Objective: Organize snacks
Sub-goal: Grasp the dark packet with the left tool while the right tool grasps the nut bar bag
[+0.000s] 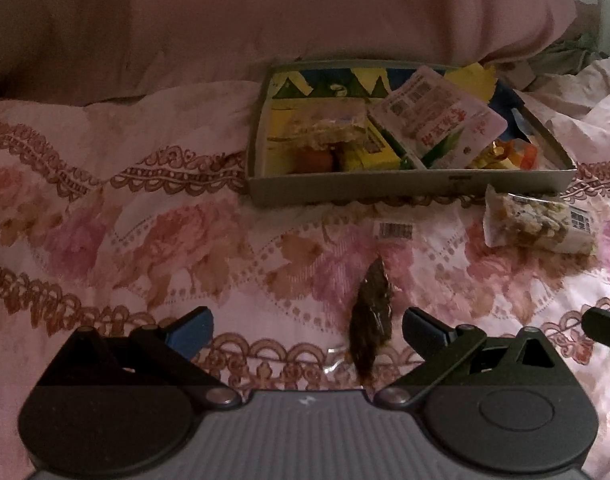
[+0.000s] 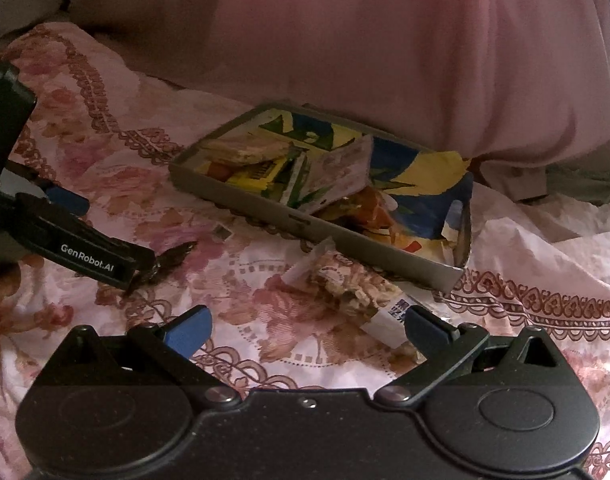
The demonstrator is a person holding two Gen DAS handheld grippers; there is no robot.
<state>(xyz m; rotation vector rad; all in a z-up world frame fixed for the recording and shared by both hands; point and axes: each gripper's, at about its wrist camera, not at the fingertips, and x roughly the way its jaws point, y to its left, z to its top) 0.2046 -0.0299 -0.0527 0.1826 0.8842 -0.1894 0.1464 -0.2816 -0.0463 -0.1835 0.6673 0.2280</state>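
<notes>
A shallow grey box on the flowered bedspread holds several snack packets, with a pink-and-white pouch on top. A clear packet with a dark brown snack lies on the spread between the fingers of my left gripper, which is open around it. In the right wrist view the left gripper appears at the left. A nut-bar packet lies just in front of the box. My right gripper is open, its right finger at the packet's near end.
A large pink pillow lies behind the box. Crumpled white bedding bunches up at the right. The flowered bedspread stretches flat to the left of the box.
</notes>
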